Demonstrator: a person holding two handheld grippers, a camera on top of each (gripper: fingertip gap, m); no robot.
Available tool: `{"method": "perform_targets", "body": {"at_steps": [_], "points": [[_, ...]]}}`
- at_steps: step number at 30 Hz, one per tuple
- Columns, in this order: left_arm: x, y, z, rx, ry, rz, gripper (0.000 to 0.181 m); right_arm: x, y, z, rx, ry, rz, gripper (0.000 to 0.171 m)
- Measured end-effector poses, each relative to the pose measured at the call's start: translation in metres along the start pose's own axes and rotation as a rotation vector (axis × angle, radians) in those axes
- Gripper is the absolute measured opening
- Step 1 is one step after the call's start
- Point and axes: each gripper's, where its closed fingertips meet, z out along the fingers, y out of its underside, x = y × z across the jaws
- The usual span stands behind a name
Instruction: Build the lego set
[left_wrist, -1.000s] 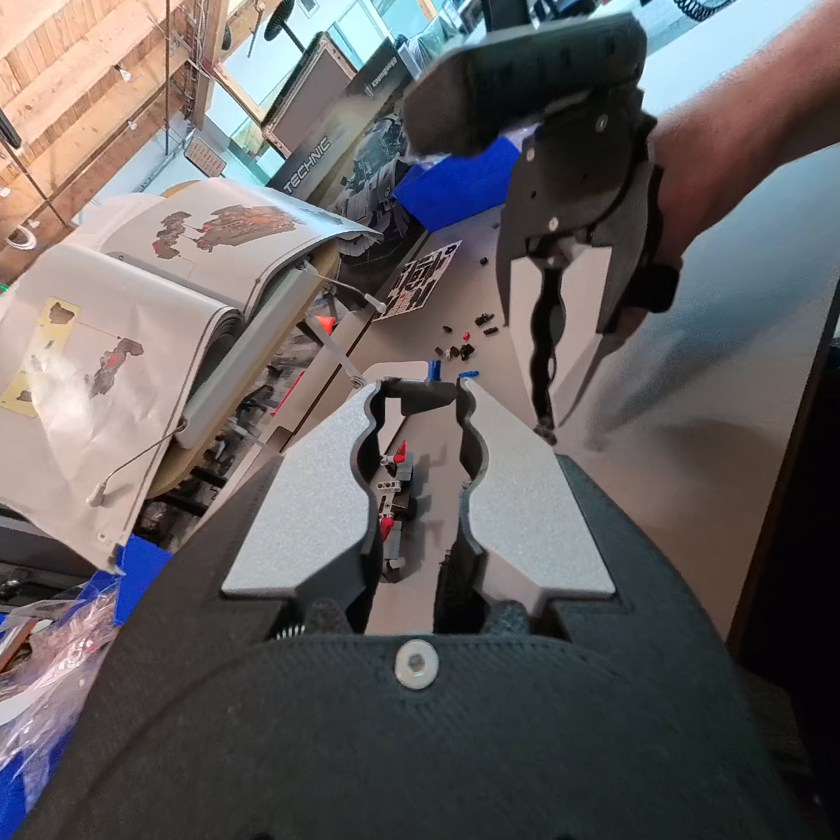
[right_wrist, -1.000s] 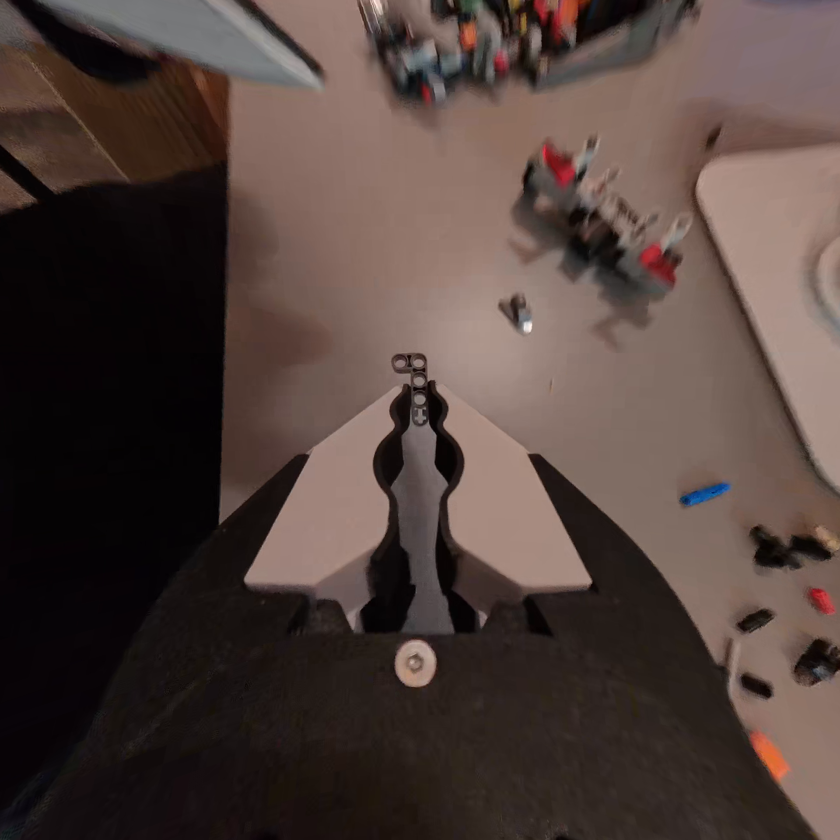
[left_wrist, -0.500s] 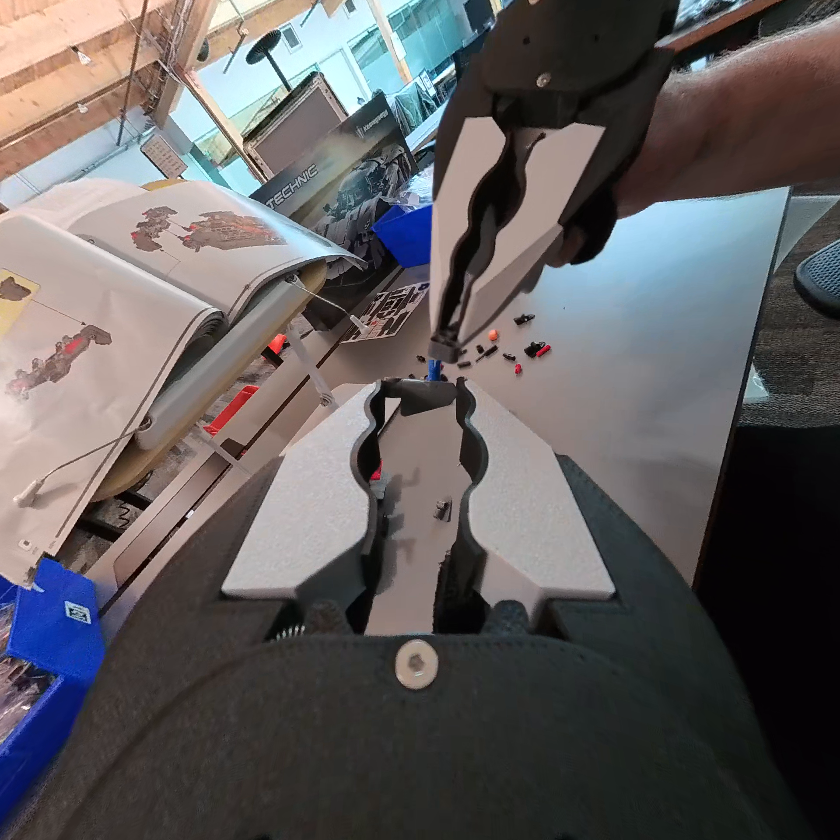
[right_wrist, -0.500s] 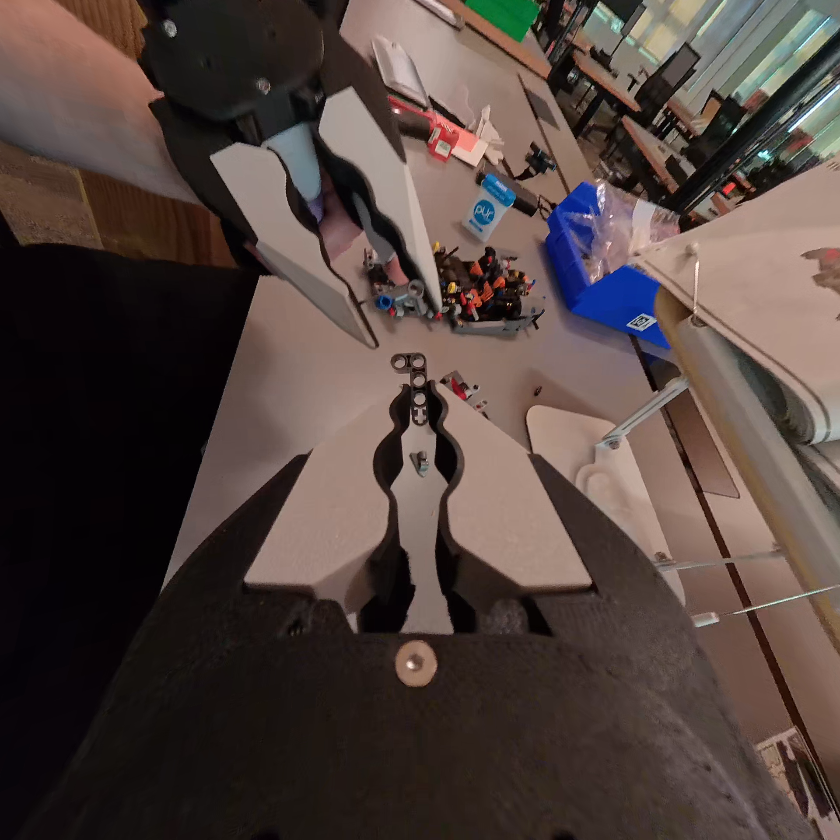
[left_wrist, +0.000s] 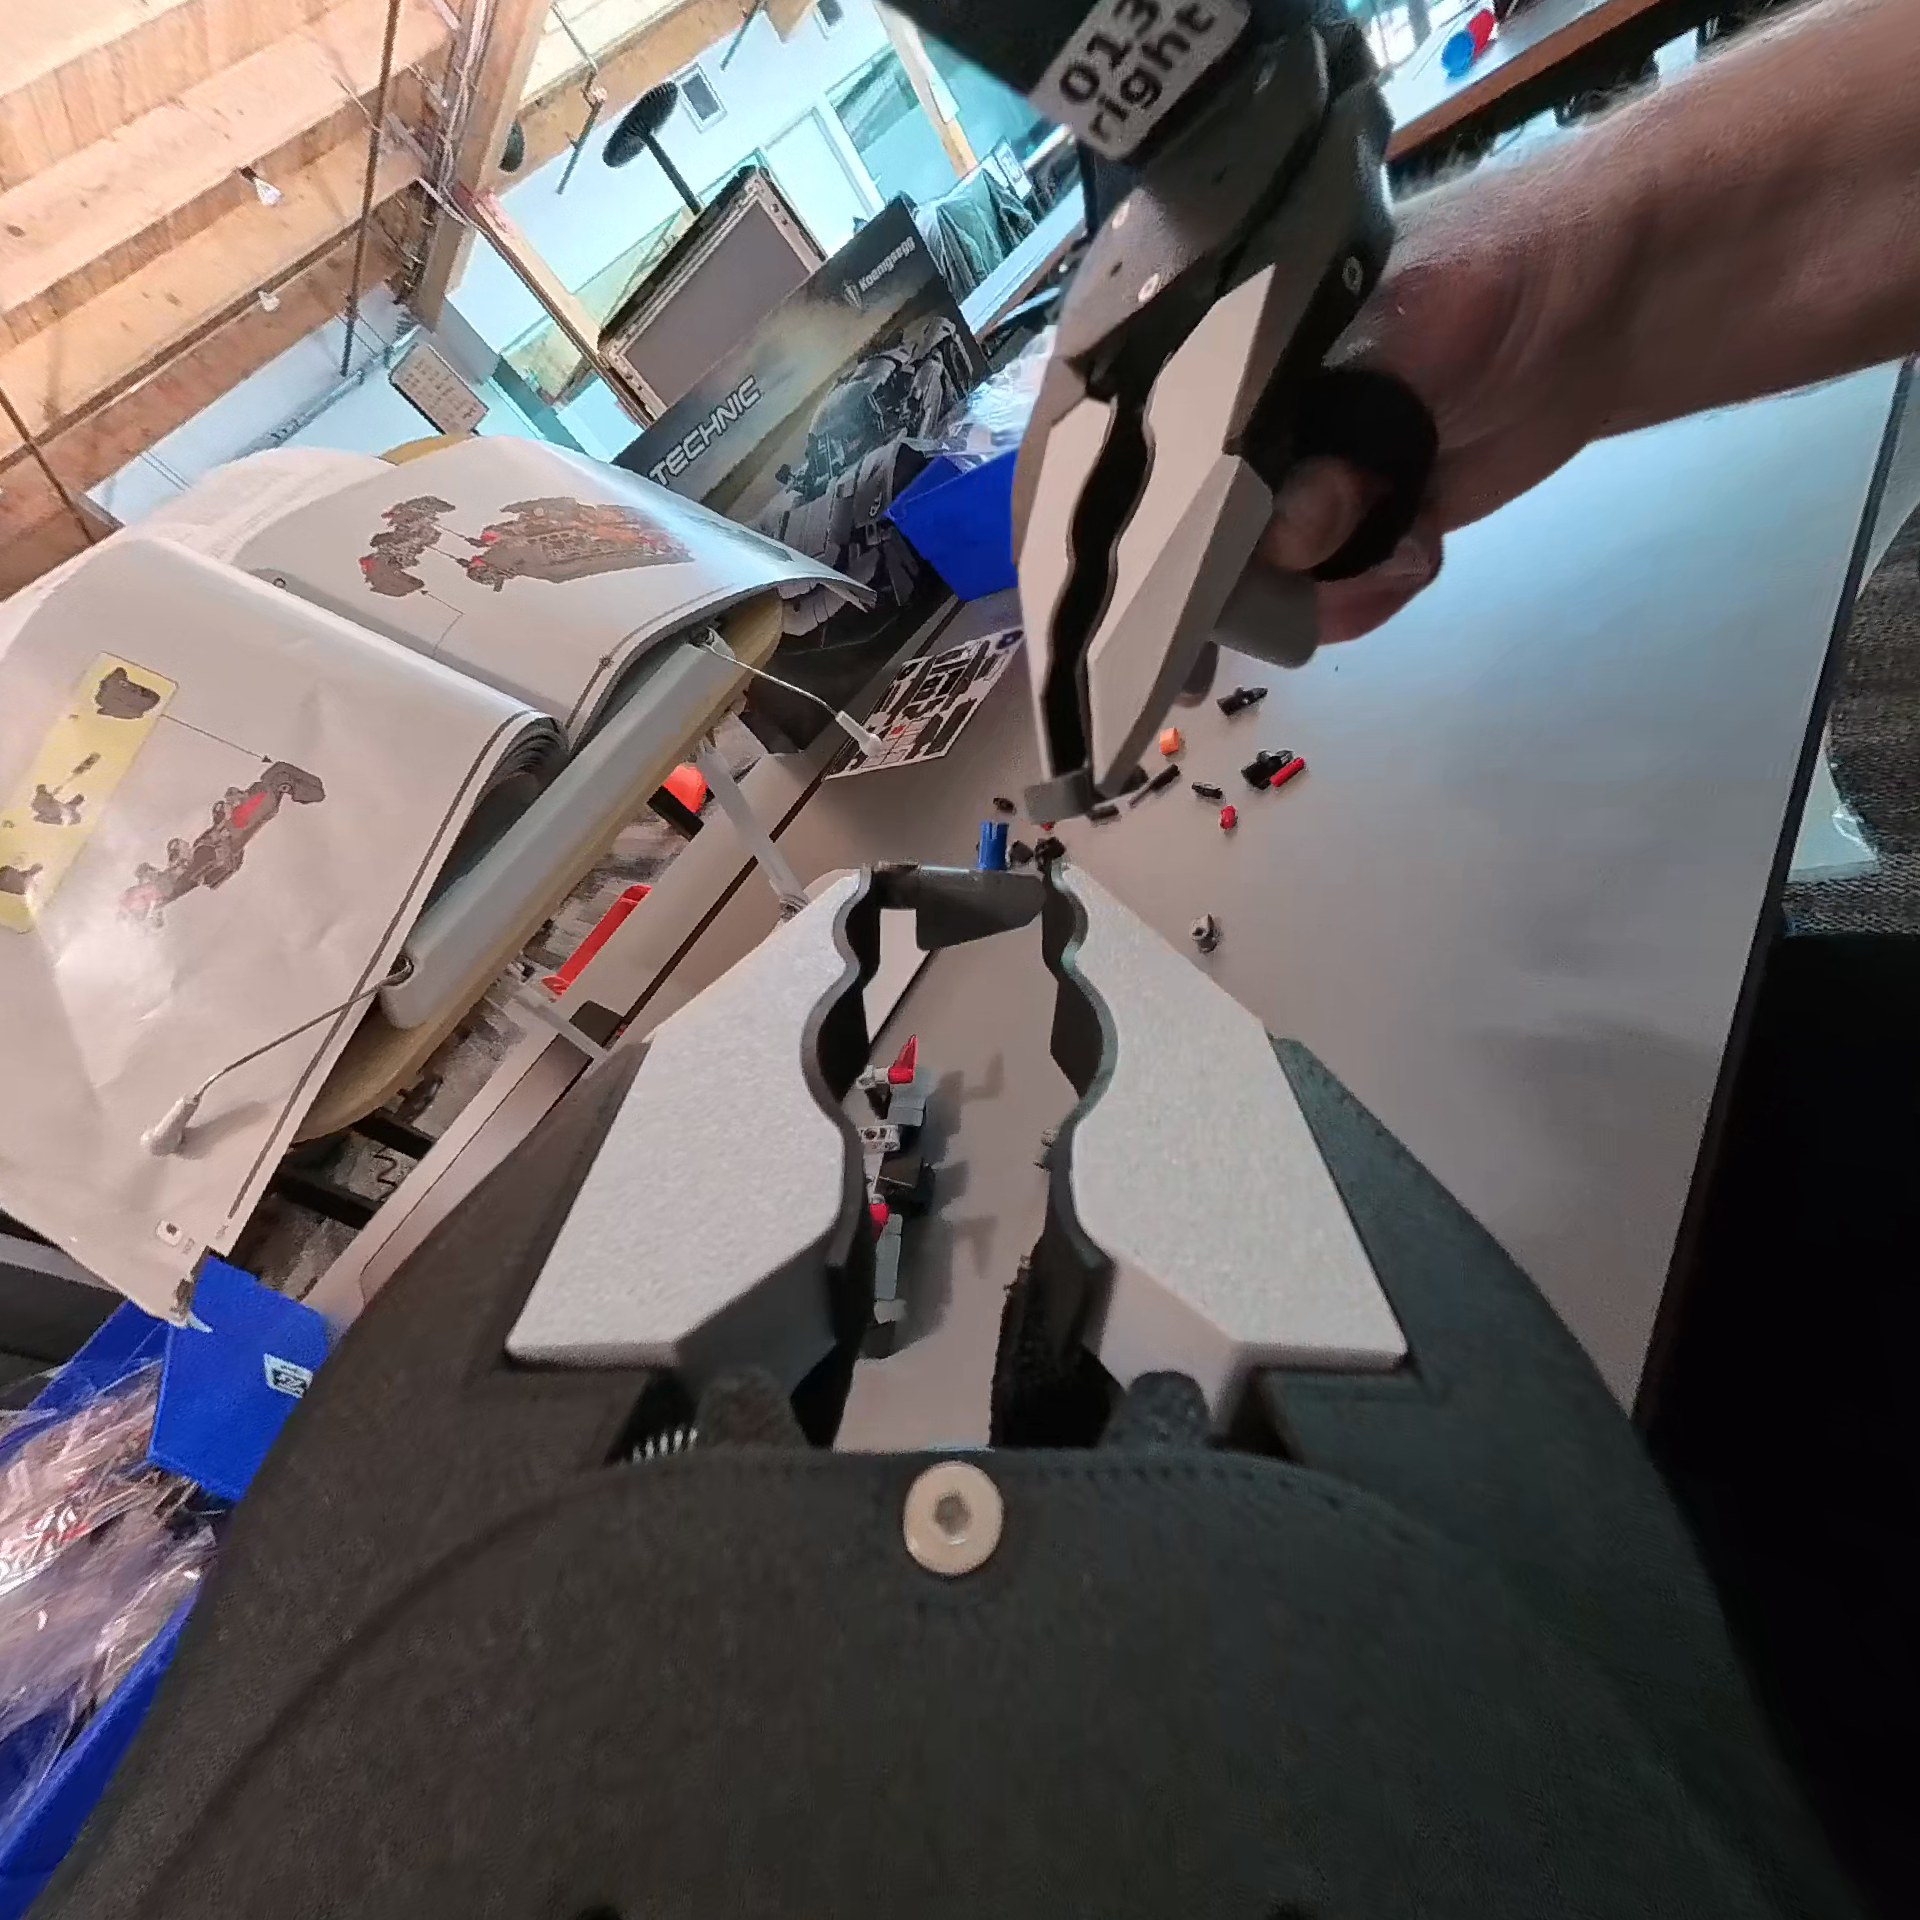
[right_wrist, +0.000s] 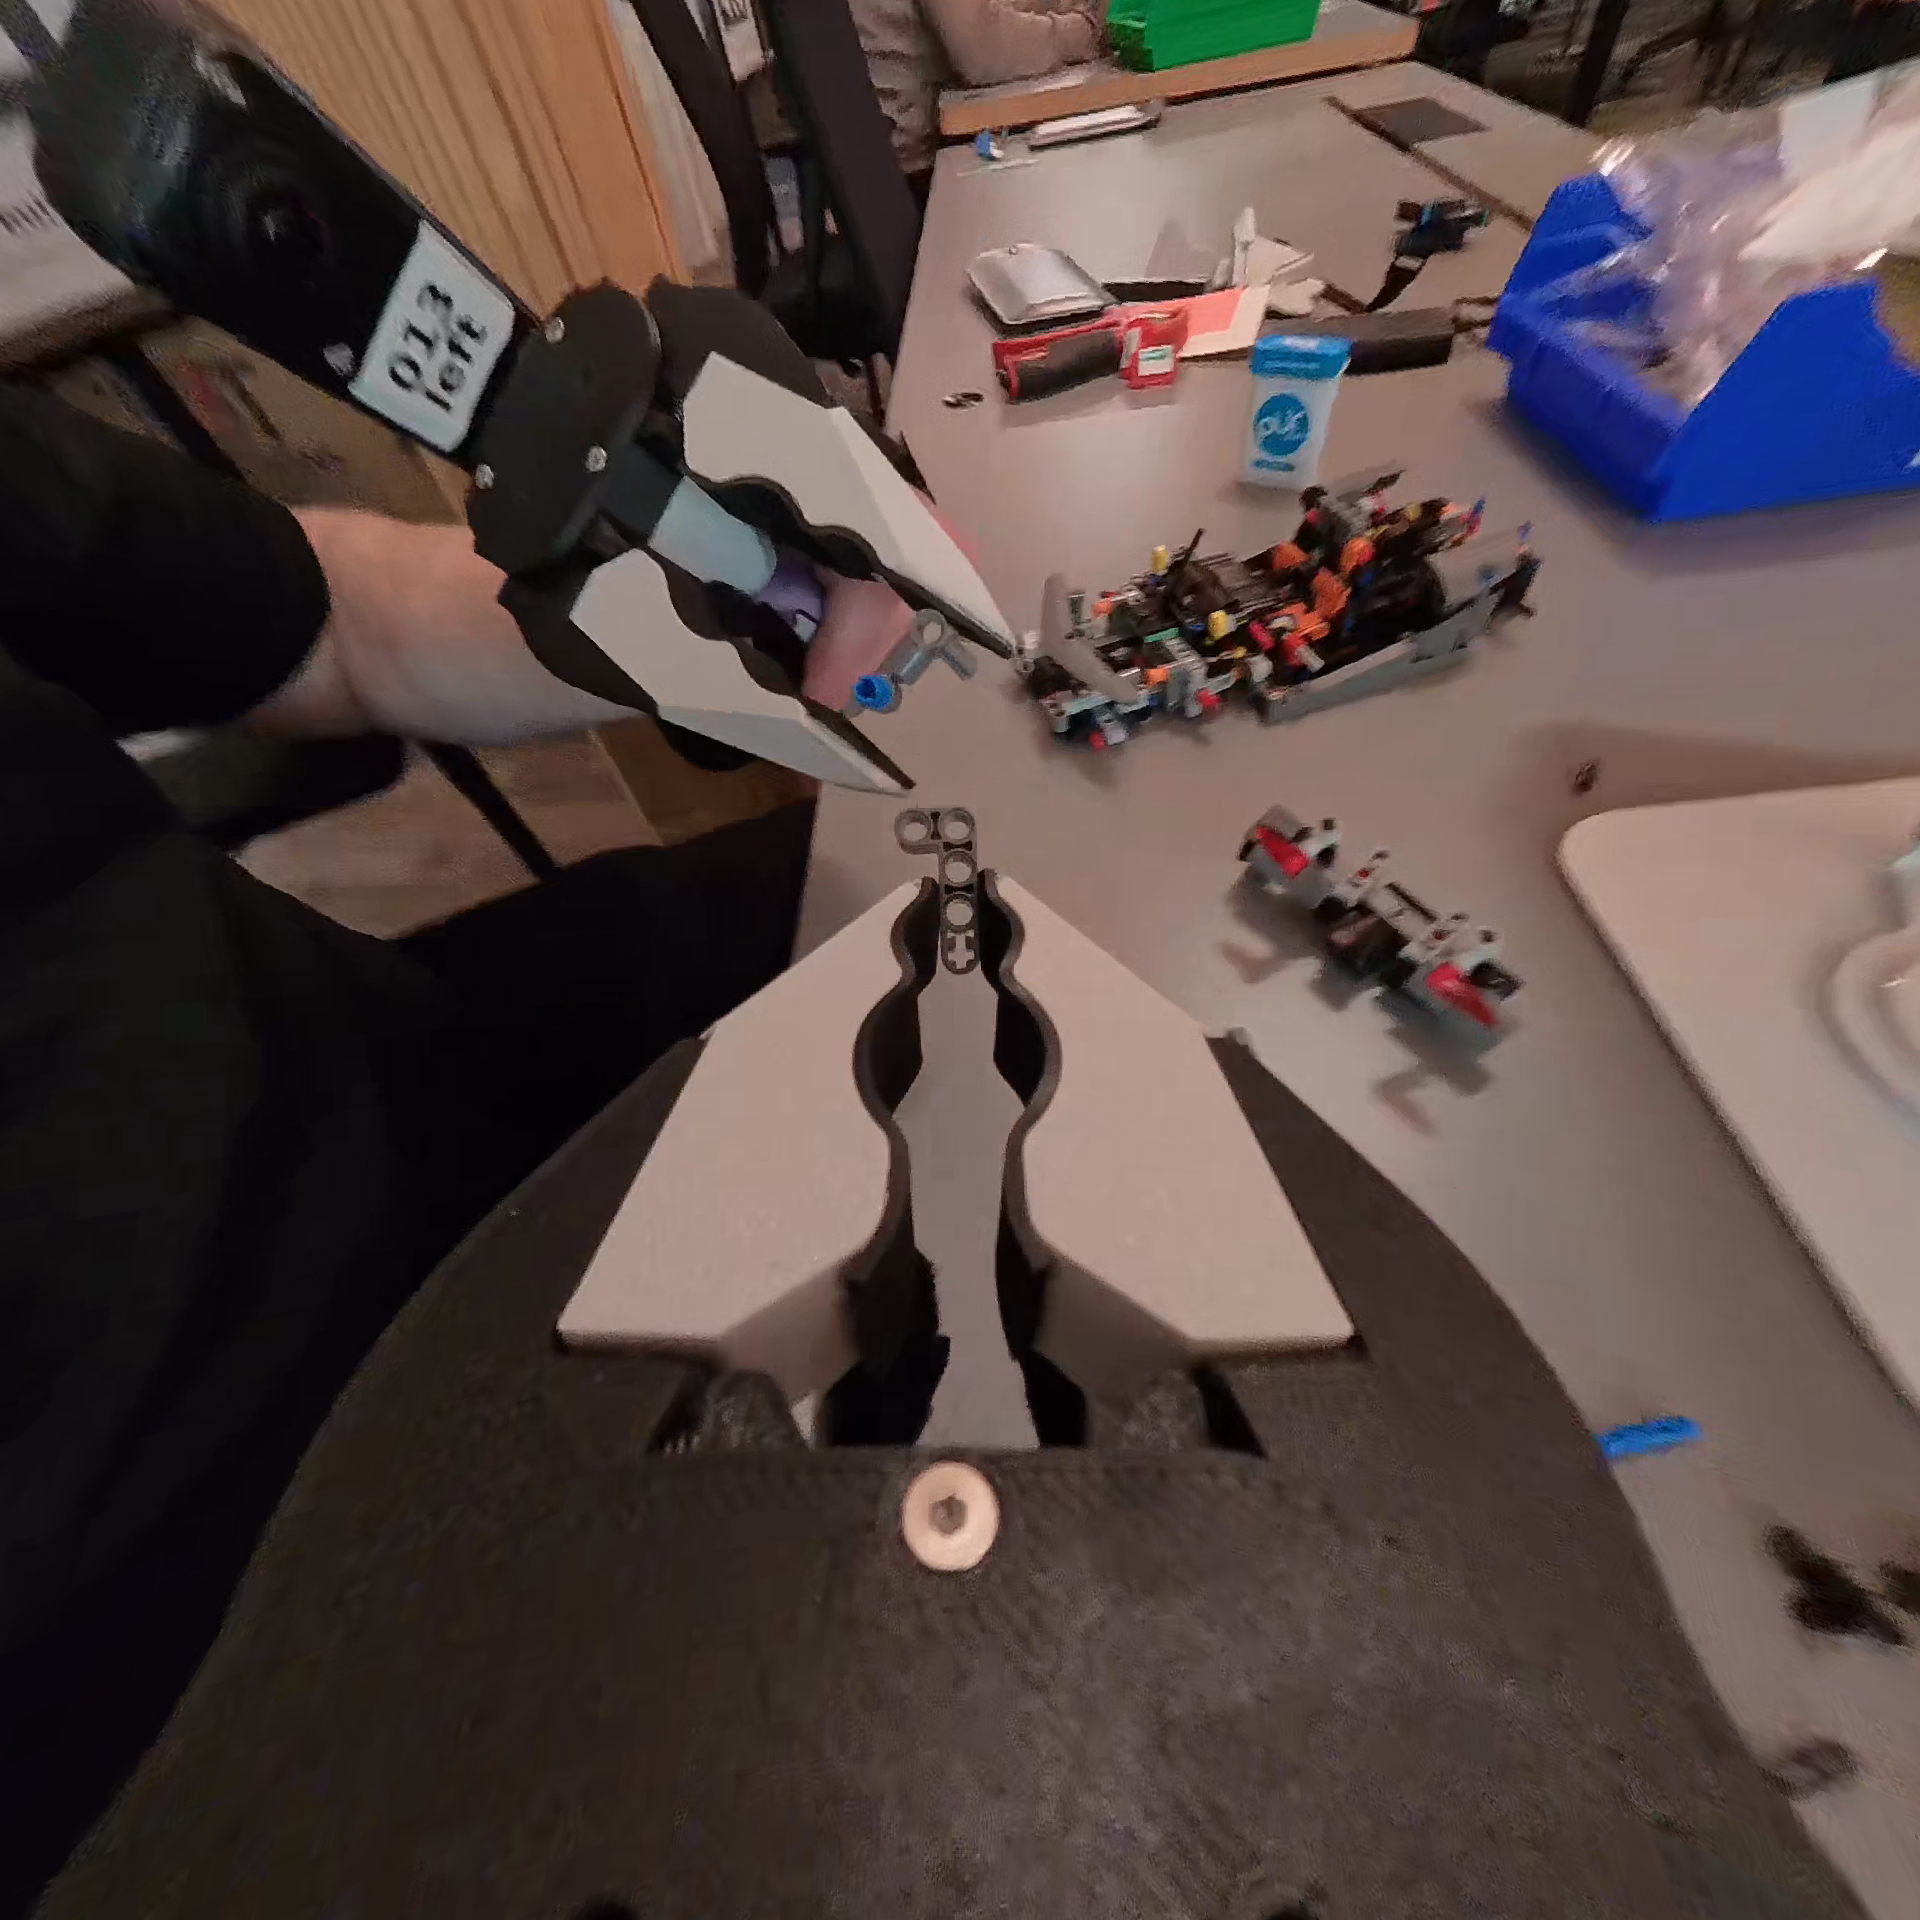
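Here the right gripper (right_wrist: 954, 883) has its fingers closed on a dark grey L-shaped plastic lego beam with round holes (right_wrist: 948, 871), whose short arm pokes out past the tips. At 11 o'clock from it in the right wrist view, the left gripper (right_wrist: 961, 717) has its fingers clamped on a light grey lego connector with a blue pin end (right_wrist: 914, 661), spanning the gap between the spread tips. The two gripper tips are near each other above the grey tabletop (right_wrist: 1455, 1195). At 2 o'clock lies a small grey, black and red lego subassembly (right_wrist: 1377, 925); beyond it, at 1 o'clock, sits a larger multicoloured lego chassis (right_wrist: 1278, 623). In the left wrist view, small loose black, red and orange lego pins (left_wrist: 1216, 774) lie scattered at 1 o'clock, and an open instruction booklet (left_wrist: 343, 727) stands at 10 o'clock.
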Motion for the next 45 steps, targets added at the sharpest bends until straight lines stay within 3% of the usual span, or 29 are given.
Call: {"method": "perform_targets", "body": {"at_steps": [8,14,16,20,26,31,34,39,45], "points": [[-0.003,-0.006,0.001,0.026,-0.04,0.041,0.029,-0.011,-0.033,-0.006,0.323,-0.296,0.448,0.004],[-0.003,-0.004,0.0,0.017,-0.044,0.049,0.029,-0.005,-0.024,-0.003,0.309,-0.296,0.494,0.004],[-0.003,0.0,-0.001,0.008,-0.041,0.05,0.029,0.004,-0.003,0.002,0.185,-0.169,0.398,0.004],[-0.001,0.007,-0.003,-0.012,-0.036,0.055,0.029,0.026,0.07,0.012,-0.275,0.134,-0.039,0.004],[0.003,0.012,-0.004,-0.025,-0.033,0.056,0.029,0.018,0.126,0.026,-0.543,0.072,-0.194,0.004],[0.004,0.015,-0.006,-0.033,-0.033,0.052,0.029,0.028,0.124,0.028,-0.525,0.151,-0.285,0.029],[0.004,0.018,-0.007,-0.036,-0.033,0.047,0.029,0.013,0.113,0.027,-0.483,0.16,-0.434,0.025],[0.004,0.02,-0.006,-0.034,-0.036,0.038,0.029,0.013,0.131,0.034,-0.54,0.215,-0.424,0.018],[0.005,0.021,-0.008,-0.037,-0.037,0.042,0.029,0.017,0.129,0.038,-0.492,0.228,-0.362,0.012]]}}
